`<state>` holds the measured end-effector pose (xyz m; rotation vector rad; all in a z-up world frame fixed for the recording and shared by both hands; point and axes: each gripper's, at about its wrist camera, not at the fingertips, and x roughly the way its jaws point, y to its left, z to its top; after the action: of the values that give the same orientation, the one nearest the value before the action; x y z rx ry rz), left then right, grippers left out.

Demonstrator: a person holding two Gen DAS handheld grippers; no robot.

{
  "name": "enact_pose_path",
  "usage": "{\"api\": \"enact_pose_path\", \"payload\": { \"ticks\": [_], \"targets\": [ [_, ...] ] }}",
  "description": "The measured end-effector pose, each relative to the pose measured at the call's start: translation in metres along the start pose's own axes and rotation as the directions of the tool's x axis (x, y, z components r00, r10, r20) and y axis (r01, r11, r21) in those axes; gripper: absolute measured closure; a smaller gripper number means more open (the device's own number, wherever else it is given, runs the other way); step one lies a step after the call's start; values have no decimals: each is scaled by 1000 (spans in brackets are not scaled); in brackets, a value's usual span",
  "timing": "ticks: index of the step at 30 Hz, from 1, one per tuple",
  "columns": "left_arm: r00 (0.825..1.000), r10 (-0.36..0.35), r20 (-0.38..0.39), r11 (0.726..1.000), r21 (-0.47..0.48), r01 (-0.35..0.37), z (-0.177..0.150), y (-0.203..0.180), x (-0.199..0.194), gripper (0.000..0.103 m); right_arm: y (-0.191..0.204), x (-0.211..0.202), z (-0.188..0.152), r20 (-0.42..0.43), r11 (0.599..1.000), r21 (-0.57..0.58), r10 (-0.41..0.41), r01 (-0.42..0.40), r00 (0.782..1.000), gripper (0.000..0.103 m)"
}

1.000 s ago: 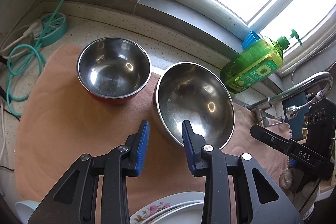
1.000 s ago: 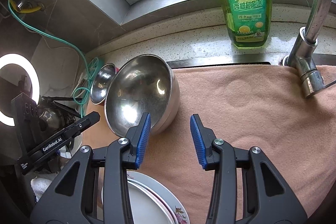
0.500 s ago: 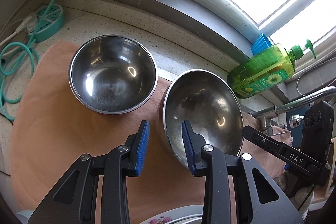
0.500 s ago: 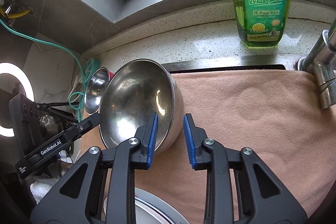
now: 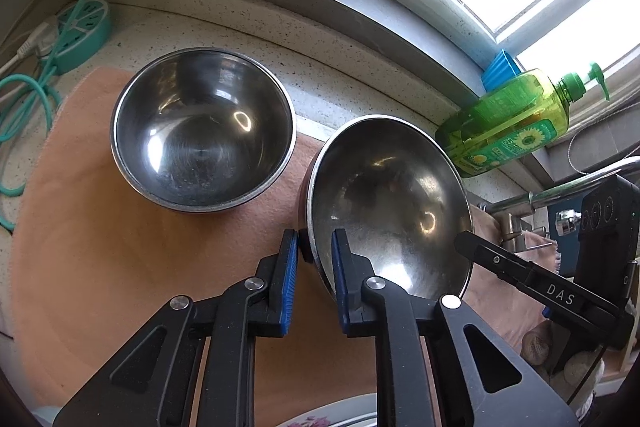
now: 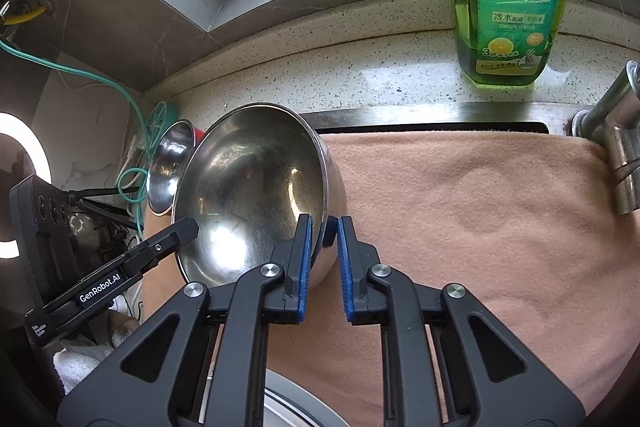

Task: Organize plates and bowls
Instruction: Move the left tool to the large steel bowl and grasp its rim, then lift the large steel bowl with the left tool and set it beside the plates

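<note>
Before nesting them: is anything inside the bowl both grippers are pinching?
Nothing shows inside the tilted steel bowl: bare metal with reflections. One pad of the left gripper and one of the right gripper cover small patches near the rim.

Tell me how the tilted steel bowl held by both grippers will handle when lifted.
The tilted steel bowl looks rigid and thin-walled, so probably light. Its polished rim seems slippery: the left gripper and right gripper each pinch only a narrow edge, so it might swivel or slip. Already tipped off the towel, its round underside would likely rock if set down.
</note>
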<state>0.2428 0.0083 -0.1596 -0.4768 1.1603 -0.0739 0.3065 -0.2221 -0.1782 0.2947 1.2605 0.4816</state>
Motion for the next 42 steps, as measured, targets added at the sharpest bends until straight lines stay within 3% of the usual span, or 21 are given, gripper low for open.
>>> {"api": "enact_pose_path", "payload": {
  "ticks": [18, 42],
  "targets": [
    [1000, -10, 13, 999, 34, 10, -20, -16, -14, 88, -1, -27, -20, 15, 999, -34, -31, 31, 999, 90],
    [993, -86, -78, 980, 171, 98, -100, -89, -17, 88, -65, -107, -99, 60, 996, 22, -92, 91, 994, 90]
  ]
}}
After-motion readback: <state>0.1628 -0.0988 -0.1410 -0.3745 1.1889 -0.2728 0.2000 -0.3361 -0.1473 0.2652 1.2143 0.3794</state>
